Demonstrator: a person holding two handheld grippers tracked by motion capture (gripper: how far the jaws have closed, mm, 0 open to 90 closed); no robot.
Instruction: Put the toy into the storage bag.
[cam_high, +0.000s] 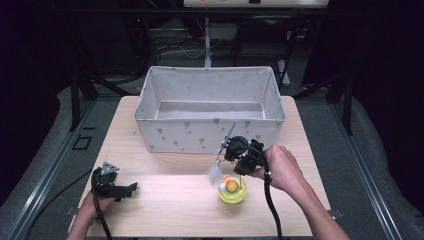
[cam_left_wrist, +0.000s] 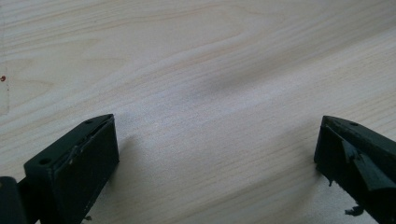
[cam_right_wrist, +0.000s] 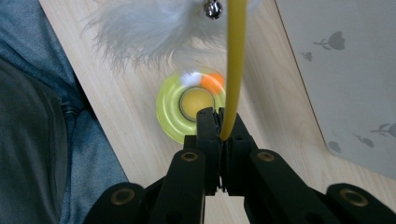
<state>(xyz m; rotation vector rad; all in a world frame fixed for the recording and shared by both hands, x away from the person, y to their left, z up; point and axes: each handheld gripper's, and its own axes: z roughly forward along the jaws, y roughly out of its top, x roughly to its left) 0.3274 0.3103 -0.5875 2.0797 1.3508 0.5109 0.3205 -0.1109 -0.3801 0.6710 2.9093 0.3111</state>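
On the right half of the tabletop (cam_high: 165, 205), the right gripper (cam_high: 239, 159) is held by a hand (cam_high: 282, 167) whose forearm enters from the lower right corner in the high view. The gripper is angled down and to the left, above and just behind a round yellow toy base (cam_high: 232, 192). Its jaws are seen clenched on a thin yellow wand (cam_right_wrist: 233, 70) in the right gripper view; the wand passes between the pads and runs up past the toy. A white feather tuft (cam_right_wrist: 140, 28) and a small metal bell (cam_right_wrist: 213, 8) are seen at the wand's far end, the feathers hanging close over the wood just beside the base. An orange ball (cam_right_wrist: 213, 82) and a white ball (cam_right_wrist: 190, 78) are noted on the base's ring, around a yellow-orange dome (cam_right_wrist: 196, 102); both are blurred.

At the near left edge, the left gripper (cam_high: 116, 189) is held low by the left hand (cam_high: 95, 205), pointing right along the wood. Its jaws are seen spread wide and released in the left gripper view, with bare wood grain between them.

Behind the toy, a grey fabric bin (cam_high: 210, 131) with a small printed pattern is set across the far part of the tabletop. The wand's upper length is seen against the bin's front wall. The left gripper is well apart from the toy.
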